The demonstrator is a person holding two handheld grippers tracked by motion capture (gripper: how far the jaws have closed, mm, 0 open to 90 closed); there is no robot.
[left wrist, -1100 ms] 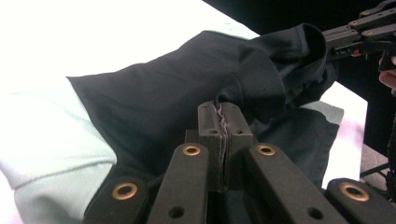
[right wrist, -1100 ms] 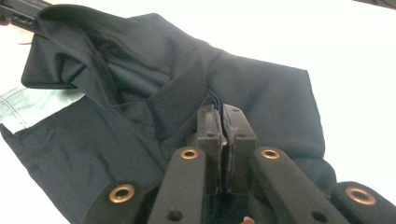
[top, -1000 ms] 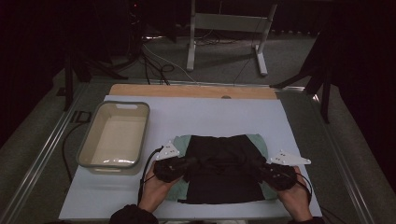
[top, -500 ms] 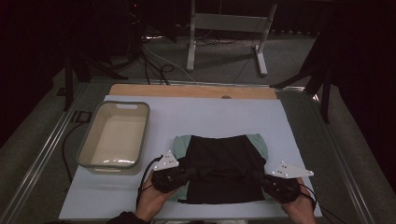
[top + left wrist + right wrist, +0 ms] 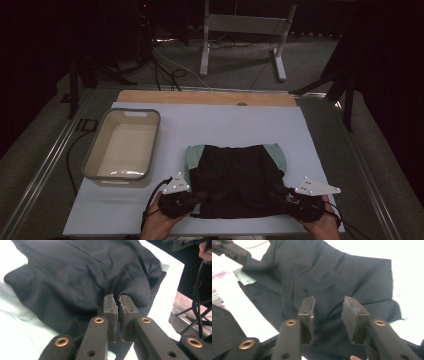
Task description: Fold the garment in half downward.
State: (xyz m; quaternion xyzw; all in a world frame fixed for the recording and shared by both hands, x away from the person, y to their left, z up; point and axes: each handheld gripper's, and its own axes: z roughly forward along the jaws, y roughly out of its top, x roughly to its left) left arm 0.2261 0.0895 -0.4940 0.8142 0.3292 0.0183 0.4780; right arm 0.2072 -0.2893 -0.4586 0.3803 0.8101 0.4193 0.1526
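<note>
Black garment [image 5: 235,180] lies flat on the white bench [image 5: 215,125] at about 6 o'clock, near the front edge, on top of a pale green cloth [image 5: 276,151] that peeks out at its far corners. Left tool [image 5: 192,197] sits at the garment's near-left corner, 7 o'clock; in the left gripper view the jaws are pinched together with a fold of the black fabric [image 5: 75,282] caught between them, likely so the hem can be lifted. Right tool [image 5: 281,196] is at the near-right corner, 5 o'clock; in the right gripper view its jaws stand apart over the fabric [image 5: 337,275], nothing clamped. Both tools at matching corners suggests a two-corner pickup for a fold or drag. Beige plastic bin [image 5: 122,145] at 9 o'clock, well apart from the garment, looks empty, possibly the drop spot. Wooden strip [image 5: 205,97] runs along the bench's far edge at 12 o'clock.
</note>
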